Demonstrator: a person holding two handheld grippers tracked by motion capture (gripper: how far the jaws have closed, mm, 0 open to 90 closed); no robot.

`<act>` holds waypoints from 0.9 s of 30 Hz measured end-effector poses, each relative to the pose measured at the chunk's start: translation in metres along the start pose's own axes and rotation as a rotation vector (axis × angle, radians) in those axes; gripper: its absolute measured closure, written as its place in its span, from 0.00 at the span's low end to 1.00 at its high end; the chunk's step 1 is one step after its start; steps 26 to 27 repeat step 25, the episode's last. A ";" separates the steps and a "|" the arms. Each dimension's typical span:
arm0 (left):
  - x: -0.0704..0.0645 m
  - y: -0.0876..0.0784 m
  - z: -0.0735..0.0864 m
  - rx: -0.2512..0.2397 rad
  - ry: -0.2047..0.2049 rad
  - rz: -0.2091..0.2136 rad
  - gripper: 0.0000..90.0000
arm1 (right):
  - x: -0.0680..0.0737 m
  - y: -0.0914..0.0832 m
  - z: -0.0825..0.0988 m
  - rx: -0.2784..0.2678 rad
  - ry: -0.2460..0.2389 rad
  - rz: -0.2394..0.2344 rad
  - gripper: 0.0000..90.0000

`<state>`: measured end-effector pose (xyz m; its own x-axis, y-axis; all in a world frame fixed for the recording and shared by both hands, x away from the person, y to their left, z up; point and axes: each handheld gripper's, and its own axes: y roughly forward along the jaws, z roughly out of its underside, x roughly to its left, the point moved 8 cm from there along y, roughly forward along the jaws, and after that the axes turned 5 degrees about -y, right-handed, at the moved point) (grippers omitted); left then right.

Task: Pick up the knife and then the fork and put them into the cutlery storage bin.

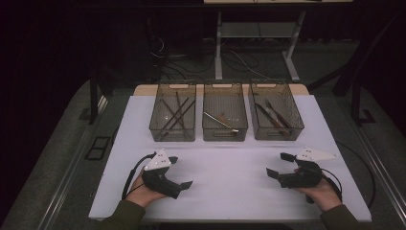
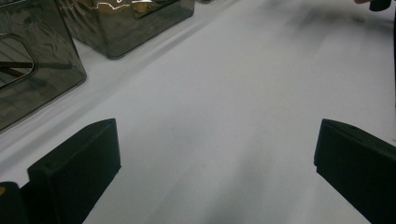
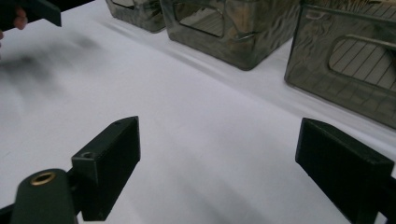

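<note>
Both grippers rest low over the front of the white table [image 1: 230, 191], each held in a hand. My left gripper [image 1: 181, 171] is at the front left, open and pointing right toward the middle, with bare white surface between its jaws [image 2: 217, 158]. My right gripper [image 1: 276, 164] is at the front right and points left. It is open too, with nothing between its fingers [image 3: 219, 154]. Three smoky translucent bins stand in a row at the back. The left bin [image 1: 173, 114] holds brown sticks, the middle bin [image 1: 225, 115] a metal utensil, the right bin [image 1: 276, 113] dark utensils.
A wide strip of white surface lies between the grippers and the bins. The bins' front walls show close by in the left gripper view [image 2: 28, 70] and the right gripper view [image 3: 233, 32]. Beyond the table are a dark floor, cables and a desk frame [image 1: 219, 48].
</note>
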<state>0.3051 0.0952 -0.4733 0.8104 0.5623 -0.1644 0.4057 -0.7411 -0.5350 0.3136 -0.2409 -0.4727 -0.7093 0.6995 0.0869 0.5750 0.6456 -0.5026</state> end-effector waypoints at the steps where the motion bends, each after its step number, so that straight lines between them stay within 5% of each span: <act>1: 0.000 0.000 0.000 0.000 -0.001 0.000 0.00 | 0.001 -0.001 0.001 -0.003 0.000 -0.004 0.15; 27: 0.002 0.002 0.003 0.024 -0.002 0.004 0.00 | 0.009 0.002 0.019 0.060 -0.030 -0.036 0.15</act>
